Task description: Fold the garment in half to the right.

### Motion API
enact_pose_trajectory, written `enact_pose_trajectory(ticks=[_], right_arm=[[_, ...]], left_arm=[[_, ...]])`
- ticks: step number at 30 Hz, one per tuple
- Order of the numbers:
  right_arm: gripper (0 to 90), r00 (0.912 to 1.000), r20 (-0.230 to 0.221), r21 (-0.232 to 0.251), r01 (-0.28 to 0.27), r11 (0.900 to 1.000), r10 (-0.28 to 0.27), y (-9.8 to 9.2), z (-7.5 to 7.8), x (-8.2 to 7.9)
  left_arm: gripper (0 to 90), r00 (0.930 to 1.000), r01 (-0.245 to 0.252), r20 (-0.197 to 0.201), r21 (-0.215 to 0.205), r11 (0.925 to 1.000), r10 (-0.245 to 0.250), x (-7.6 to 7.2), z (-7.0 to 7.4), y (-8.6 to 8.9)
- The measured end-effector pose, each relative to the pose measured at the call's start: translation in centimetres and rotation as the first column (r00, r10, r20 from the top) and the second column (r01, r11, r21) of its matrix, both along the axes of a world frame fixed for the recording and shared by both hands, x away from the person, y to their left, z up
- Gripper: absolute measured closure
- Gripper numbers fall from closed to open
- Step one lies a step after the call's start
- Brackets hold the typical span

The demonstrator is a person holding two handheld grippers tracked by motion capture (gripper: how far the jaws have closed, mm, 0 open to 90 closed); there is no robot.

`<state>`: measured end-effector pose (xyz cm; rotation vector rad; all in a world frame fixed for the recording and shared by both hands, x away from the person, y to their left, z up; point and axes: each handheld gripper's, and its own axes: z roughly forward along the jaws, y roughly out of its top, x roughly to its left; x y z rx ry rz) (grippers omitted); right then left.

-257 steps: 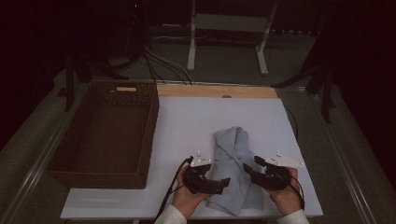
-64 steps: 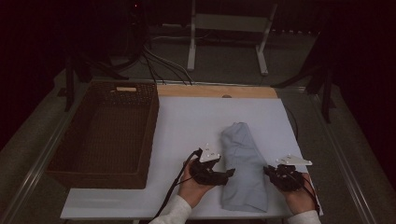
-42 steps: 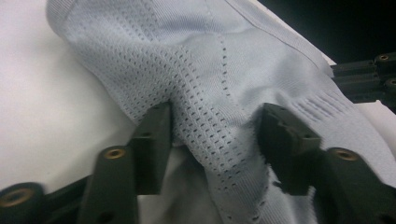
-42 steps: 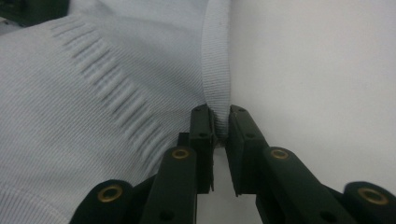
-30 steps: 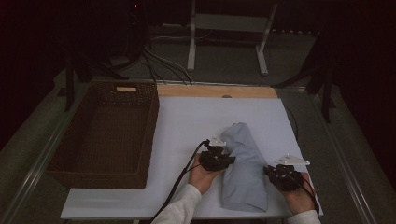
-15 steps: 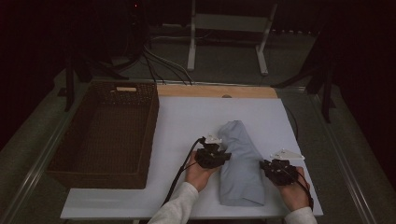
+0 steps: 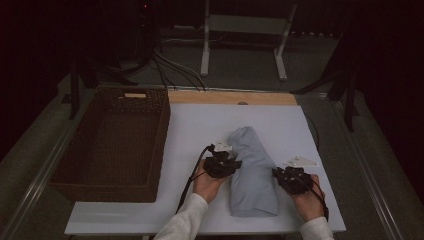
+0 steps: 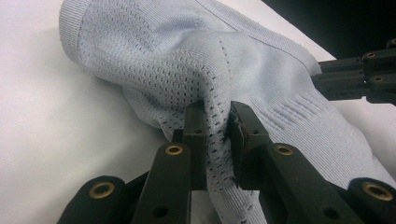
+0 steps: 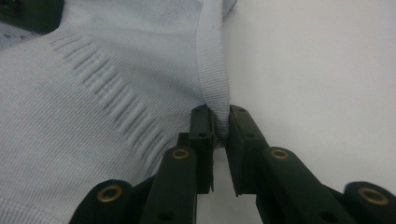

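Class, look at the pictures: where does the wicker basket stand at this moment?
In the high view, the wicker basket stands at the left, against the left edge of the white board, well left of the folded light-blue garment.

A light blue knitted top (image 7: 252, 172) is laid on the white worktop (image 7: 190, 140), folded into a long, narrow bundle. It is made of soft cloth with tiny holes and ribbed edges. Its left side is lifted into a pinched fold, and a ribbed edge on its right side is pinched too.
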<state>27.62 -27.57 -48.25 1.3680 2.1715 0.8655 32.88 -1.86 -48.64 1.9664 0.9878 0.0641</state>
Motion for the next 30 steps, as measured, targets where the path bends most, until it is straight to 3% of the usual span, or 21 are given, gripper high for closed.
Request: enact_pose_trajectory(ticks=[18,25,27,30], right_arm=[[81.7,0.9981,0.022,0.019,-0.057,0.998,0.057,2.8,0.2,1.1],[81.0,0.9971,0.025,0.016,-0.073,0.997,0.073,3.5,0.2,1.2],[77.4,0.9974,0.028,0.013,-0.067,0.998,0.067,3.6,0.3,1.0],[64.7,0.998,0.031,0.024,-0.056,0.998,0.055,3.5,0.8,0.5]], left_arm=[[78.6,0.9985,-0.054,0.009,-0.015,0.9984,0.054,-0.7,0.5,3.4],[78.3,0.9982,-0.056,0.02,0.008,0.9984,0.056,-1.3,0.5,3.8],[78.1,0.9981,-0.059,0.017,0.007,0.9982,0.059,-1.3,0.5,3.8],[78.1,0.9981,-0.059,0.02,0.008,0.9982,0.059,-1.3,0.5,3.7]])
